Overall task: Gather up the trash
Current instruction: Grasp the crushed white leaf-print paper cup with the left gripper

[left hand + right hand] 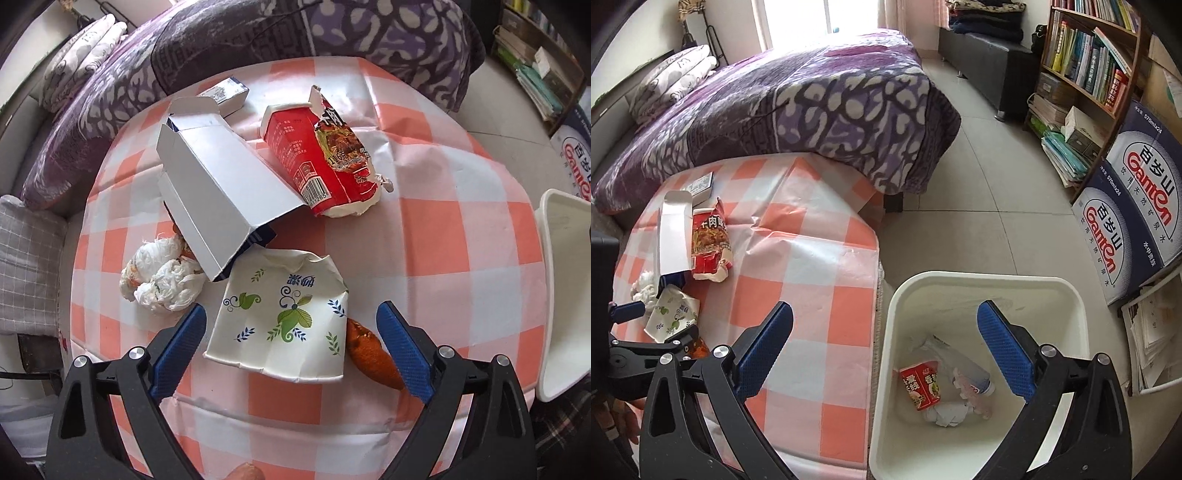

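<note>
Left gripper [291, 328], wide open and empty, straddles the flattened white leaf-printed paper cup [282, 317] (light, crushable); pinch its side edges.

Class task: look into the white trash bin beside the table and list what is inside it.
Inside the white bin: a red snack packet, crumpled white paper, a plastic bottle lying over clear wrapping. Whatever lies beneath these, and the near bottom behind the front wall, is hidden.

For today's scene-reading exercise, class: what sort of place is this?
Most likely a lived-in bedroom. A bed with a purple quilt sits behind the checked table, a full bookshelf lines the wall, and a white bin holds trash.
</note>
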Demonstrator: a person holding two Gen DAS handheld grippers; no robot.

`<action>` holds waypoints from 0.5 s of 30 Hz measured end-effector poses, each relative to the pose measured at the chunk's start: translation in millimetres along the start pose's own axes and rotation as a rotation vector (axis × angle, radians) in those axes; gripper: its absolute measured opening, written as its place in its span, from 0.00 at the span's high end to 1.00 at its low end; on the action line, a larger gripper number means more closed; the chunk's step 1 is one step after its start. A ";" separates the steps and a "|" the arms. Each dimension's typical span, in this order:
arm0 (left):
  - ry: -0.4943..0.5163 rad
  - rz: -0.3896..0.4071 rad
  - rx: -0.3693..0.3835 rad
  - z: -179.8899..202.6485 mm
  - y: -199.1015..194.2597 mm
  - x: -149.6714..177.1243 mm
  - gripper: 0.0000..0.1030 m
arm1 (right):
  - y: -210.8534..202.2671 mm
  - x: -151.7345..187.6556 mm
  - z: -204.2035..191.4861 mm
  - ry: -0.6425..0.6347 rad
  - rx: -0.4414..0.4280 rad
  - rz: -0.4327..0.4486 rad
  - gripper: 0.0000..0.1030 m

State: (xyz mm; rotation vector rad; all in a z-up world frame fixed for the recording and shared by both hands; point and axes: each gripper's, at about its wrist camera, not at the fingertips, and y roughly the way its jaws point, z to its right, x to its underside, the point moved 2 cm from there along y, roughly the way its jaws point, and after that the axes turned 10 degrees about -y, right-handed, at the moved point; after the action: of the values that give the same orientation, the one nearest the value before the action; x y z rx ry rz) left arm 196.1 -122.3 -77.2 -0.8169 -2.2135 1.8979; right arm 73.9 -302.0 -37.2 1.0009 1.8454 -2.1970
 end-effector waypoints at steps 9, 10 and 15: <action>-0.106 -0.080 0.114 -18.4 28.0 -1.7 0.12 | 11.3 1.5 -19.8 -0.034 0.000 -0.029 0.07; -0.115 -0.095 0.128 -21.0 29.9 0.0 0.14 | 12.5 1.6 -20.9 -0.036 -0.001 -0.033 0.07; -0.134 -0.123 0.162 -32.1 35.1 15.0 0.28 | 18.1 3.6 -31.2 -0.057 -0.025 -0.056 0.07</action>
State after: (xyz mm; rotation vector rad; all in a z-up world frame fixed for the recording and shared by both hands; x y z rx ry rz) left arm 208.2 -84.6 -107.4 -0.5306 -2.0918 2.0926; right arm 92.6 -277.1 -55.8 0.8827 1.8935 -2.2038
